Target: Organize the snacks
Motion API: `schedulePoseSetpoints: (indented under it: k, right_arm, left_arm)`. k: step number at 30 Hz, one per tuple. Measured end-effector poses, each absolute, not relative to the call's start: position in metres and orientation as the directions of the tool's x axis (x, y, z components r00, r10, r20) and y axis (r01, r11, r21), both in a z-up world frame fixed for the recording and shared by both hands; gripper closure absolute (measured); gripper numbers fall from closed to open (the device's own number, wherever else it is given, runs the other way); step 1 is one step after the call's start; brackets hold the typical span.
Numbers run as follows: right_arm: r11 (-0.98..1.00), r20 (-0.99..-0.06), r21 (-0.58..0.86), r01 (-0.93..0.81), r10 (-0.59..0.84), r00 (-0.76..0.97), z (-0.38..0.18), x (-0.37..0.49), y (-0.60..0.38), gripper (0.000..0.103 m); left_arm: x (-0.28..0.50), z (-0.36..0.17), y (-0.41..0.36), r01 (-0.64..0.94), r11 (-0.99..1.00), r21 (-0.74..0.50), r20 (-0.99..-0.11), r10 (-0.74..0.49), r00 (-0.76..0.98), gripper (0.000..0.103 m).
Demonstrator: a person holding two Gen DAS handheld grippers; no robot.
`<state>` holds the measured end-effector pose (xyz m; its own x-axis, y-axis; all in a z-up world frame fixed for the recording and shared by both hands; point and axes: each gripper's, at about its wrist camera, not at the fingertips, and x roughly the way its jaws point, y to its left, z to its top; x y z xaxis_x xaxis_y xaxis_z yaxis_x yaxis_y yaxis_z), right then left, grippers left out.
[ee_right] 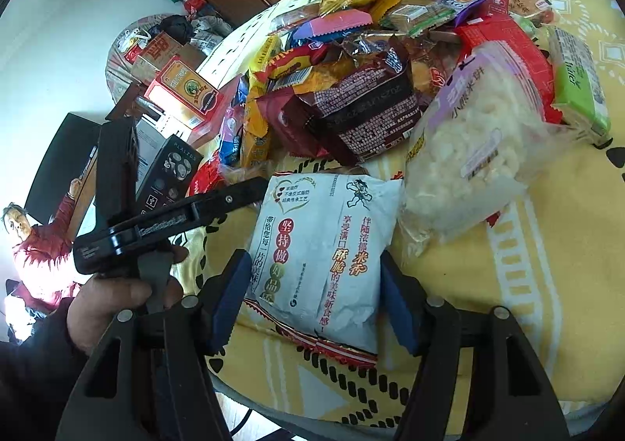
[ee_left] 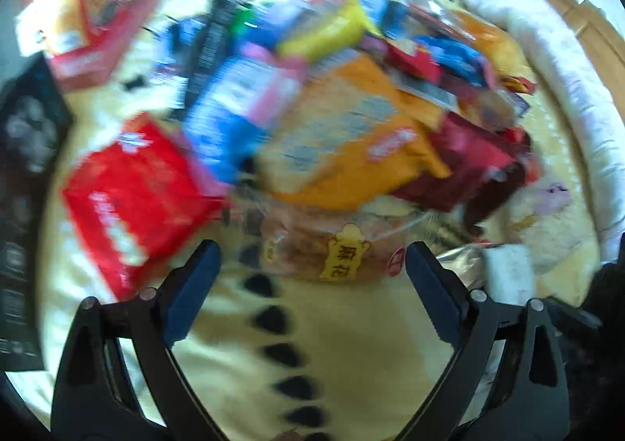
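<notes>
Nearest the right wrist camera, the right gripper (ee_right: 314, 296) has its blue pads on both sides of a white packet (ee_right: 320, 257), which lies flat on the yellow cloth (ee_right: 539, 284); the pads look to be touching its edges, so the jaws seem clamped on it at half width. At 1 o'clock from the packet lies a clear bag of white puffs (ee_right: 468, 136), touching it at the corner. At 12 o'clock sits a dark red bag (ee_right: 363, 109), the front of the snack heap (ee_right: 351, 31) that runs up to the far edge of the cloth. At 9 o'clock a hand (ee_right: 113, 304) grips the left gripper (ee_right: 183, 214), seen from the side, its arm reaching toward the packet's top left corner. Beyond it at 10 o'clock stand a black box (ee_right: 172, 167) and a red box (ee_right: 183, 93).

The left wrist view is blurred. The left gripper (ee_left: 312, 269) has its jaws wide apart with nothing between them, over the cloth (ee_left: 351, 343). Just past the fingertips at 12 o'clock lies a clear bag with a yellow label (ee_left: 336, 249). A red packet (ee_left: 136, 191) is at 10 o'clock, an orange bag (ee_left: 351, 136) at 12, amid the heap (ee_left: 390, 70).
</notes>
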<state>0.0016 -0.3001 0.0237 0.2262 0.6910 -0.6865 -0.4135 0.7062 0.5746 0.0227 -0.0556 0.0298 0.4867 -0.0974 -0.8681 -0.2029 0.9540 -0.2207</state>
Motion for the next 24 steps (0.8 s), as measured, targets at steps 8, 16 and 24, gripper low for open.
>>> schedulePoseSetpoints:
  k: [8, 16, 24]
  right_arm:
    - [0.734, -0.712, 0.518, -0.439, 0.655, 0.255, 0.029, -0.004, -0.293, 0.034]
    - [0.793, -0.694, 0.187, -0.579, 0.524, 0.494, 0.077, -0.038, -0.273, 0.025]
    - [0.576, -0.679, 0.391, -0.718, 0.707, 0.197, 0.1, 0.002, -0.178, 0.02]
  left_arm:
    - [-0.037, 0.031, -0.025, -0.265, 0.948, -0.178, -0.868, -0.024, 0.496, 0.009]
    - [-0.062, 0.045, -0.022, -0.206, 0.945, -0.253, -0.842, -0.11, 0.528, 0.009]
    - [-0.112, 0.07, -0.014, -0.134, 0.947, -0.291, -0.799, -0.163, 0.579, 0.009]
